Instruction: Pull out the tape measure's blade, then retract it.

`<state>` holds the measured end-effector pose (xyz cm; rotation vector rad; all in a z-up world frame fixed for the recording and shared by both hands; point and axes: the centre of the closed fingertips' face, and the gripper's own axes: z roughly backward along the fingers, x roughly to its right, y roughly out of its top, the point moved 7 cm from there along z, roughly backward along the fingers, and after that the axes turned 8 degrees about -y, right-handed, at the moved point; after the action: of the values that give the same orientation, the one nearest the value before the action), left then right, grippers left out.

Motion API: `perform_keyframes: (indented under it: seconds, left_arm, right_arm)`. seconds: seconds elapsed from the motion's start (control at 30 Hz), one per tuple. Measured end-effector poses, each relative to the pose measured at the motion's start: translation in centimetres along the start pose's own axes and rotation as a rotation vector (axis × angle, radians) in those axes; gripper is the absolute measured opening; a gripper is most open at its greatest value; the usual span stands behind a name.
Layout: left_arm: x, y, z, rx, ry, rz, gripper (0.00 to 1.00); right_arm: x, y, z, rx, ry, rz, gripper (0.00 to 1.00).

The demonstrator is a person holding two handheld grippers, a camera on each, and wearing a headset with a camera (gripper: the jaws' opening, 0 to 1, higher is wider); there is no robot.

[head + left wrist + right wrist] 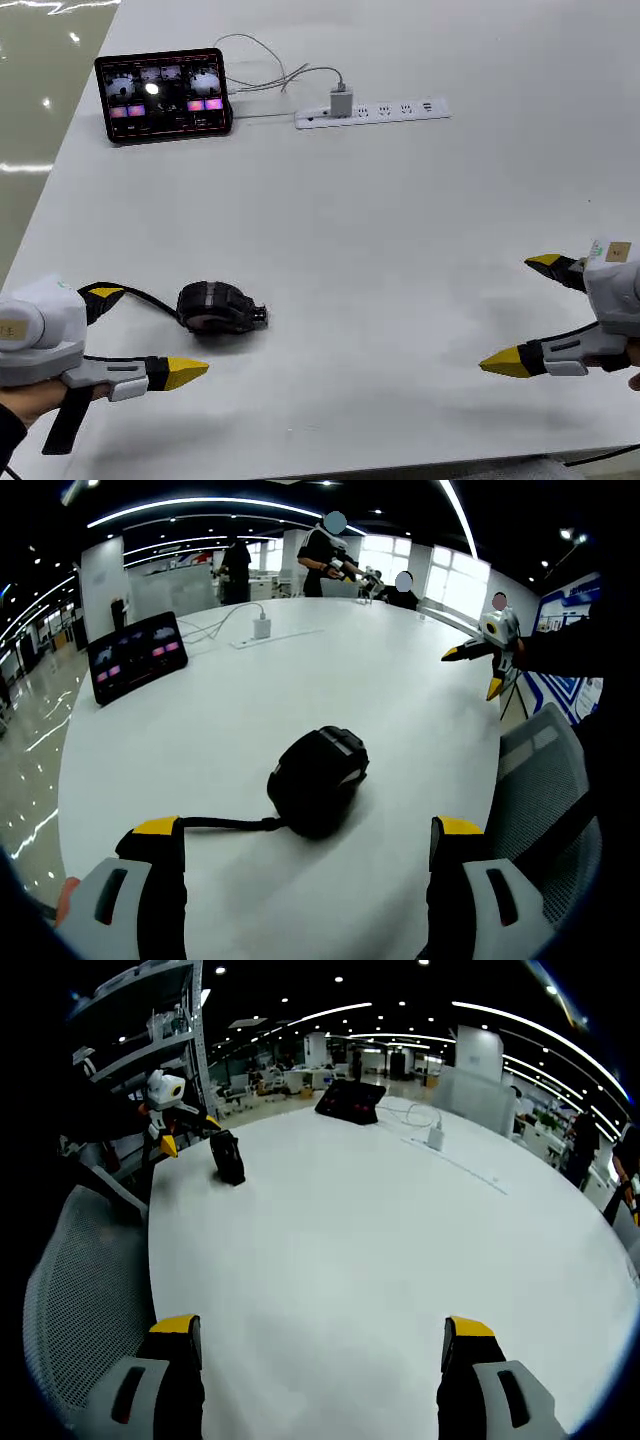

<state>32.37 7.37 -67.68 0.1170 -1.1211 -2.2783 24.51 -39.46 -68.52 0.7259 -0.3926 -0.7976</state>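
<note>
White table [400, 250] carries everything, and behind it the gripper views show a lit open office with people standing past the far edge. A grey mesh chair [545, 780] sits against the near edge. By the far left corner a tablet [165, 94] stands propped with its screen lit. To its right, along the far edge, lies a white power strip [372, 113] with a charger [341, 101] plugged in and thin cables looping back to the tablet.

The left gripper [150, 331] is low over the near edge towards the left corner, with its jaws spread wide and gripping nothing. The right gripper [518, 313] is by the right edge, also spread wide and empty, pointing across the table towards the left one.

The black tape [215, 307] lies flat on the table near the near edge, on the left side. It is just ahead of the left gripper's yellow tips, in line with the gap between them, and neither jaw touches its case. It is well apart from the right gripper. Its blade is wound in, with only the end showing at the right of the case. Its black strap [140, 297] trails left to the far jaw's tip; I cannot tell whether it touches the jaw.
</note>
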Motion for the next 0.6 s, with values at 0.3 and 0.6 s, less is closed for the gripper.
perform_keyframes:
  seconds: [0.3, 0.6]
  left_arm:
    - [0.2, 0.4, 0.6, -0.004, -0.008, -0.016, 0.99]
    - [0.4, 0.3, 1.1, -0.008, -0.019, -0.006, 0.99]
  right_arm:
    - [1.6, -1.8, 2.3, 0.014, -0.039, -0.009, 0.99]
    - [2.8, -2.0, 3.6, -0.002, -0.06, -0.022, 0.99]
